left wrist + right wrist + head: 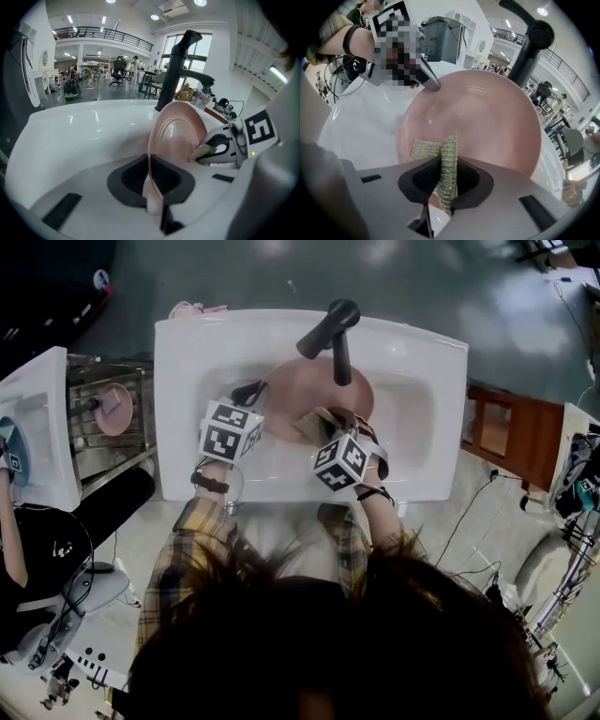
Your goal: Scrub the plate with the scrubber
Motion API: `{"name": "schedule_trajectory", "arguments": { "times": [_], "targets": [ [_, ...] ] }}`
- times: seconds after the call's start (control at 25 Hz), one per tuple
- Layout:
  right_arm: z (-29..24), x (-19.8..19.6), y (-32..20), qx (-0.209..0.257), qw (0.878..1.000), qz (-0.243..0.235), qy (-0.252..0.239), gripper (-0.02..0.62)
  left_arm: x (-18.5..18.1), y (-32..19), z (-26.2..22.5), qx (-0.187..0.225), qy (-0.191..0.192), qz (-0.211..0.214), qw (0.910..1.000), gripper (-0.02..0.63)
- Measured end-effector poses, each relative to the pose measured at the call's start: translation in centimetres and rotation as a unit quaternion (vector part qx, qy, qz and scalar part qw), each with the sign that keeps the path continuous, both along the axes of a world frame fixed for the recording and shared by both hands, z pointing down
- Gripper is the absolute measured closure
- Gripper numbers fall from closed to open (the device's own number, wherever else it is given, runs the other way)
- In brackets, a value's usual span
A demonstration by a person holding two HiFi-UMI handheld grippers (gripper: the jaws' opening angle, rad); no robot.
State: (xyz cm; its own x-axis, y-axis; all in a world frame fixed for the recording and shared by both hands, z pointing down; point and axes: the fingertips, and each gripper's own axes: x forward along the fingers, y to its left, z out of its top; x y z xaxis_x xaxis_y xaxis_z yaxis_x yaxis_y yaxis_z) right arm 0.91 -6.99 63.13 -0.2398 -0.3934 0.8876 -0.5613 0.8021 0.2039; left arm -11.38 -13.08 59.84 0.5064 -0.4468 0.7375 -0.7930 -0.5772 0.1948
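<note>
A pink plate stands tilted on edge in the white sink, under the tap. My left gripper is shut on the plate's left rim; in the left gripper view the thin rim runs between the jaws of that gripper and the plate rises beyond. My right gripper is shut on a folded gold-green mesh scrubber, whose front part lies against the plate's lower face. The scrubber shows just ahead of the right gripper in the head view.
A black tap arches over the basin right behind the plate. The sink's walls curve around both grippers. A wooden chair stands to the right; a metal rack with another pink plate and a second sink are to the left.
</note>
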Motion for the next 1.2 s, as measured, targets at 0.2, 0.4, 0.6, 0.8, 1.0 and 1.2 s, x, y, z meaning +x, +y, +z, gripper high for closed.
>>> {"name": "schedule_trajectory", "arguments": {
  "times": [0.2, 0.4, 0.6, 0.8, 1.0, 1.2],
  "targets": [
    [-0.8, 3.1, -0.8, 0.022, 1.0, 0.017, 0.013, 0.518, -0.1, 0.1, 0.1, 0.0, -0.009, 0.011, 0.9999, 0.58],
    [-3.4, 5.3, -3.4, 0.072, 0.996, 0.038, 0.021, 0.517, 0.2, 0.4, 0.1, -0.007, -0.016, 0.026, 0.9995, 0.58],
    [-5.9, 5.4, -6.7, 0.148, 0.988, 0.029, 0.035, 0.517, 0.8, 1.0, 0.1, -0.012, -0.005, 0.035, 0.9993, 0.58],
    [-7.4, 2.8, -8.8, 0.201, 0.978, 0.05, -0.006, 0.517, 0.6, 1.3, 0.1, -0.016, 0.003, 0.025, 0.9995, 0.58],
    [-8.6, 0.1, -10.0, 0.238, 0.969, 0.055, -0.026, 0.517, 0.9, 1.2, 0.2, -0.015, 0.002, 0.021, 0.9997, 0.58],
    [-8.3, -3.6, -9.5, 0.238, 0.971, 0.016, -0.028, 0.517, 0.8, 1.1, 0.2, -0.016, 0.0, 0.013, 0.9998, 0.58]
  ]
}}
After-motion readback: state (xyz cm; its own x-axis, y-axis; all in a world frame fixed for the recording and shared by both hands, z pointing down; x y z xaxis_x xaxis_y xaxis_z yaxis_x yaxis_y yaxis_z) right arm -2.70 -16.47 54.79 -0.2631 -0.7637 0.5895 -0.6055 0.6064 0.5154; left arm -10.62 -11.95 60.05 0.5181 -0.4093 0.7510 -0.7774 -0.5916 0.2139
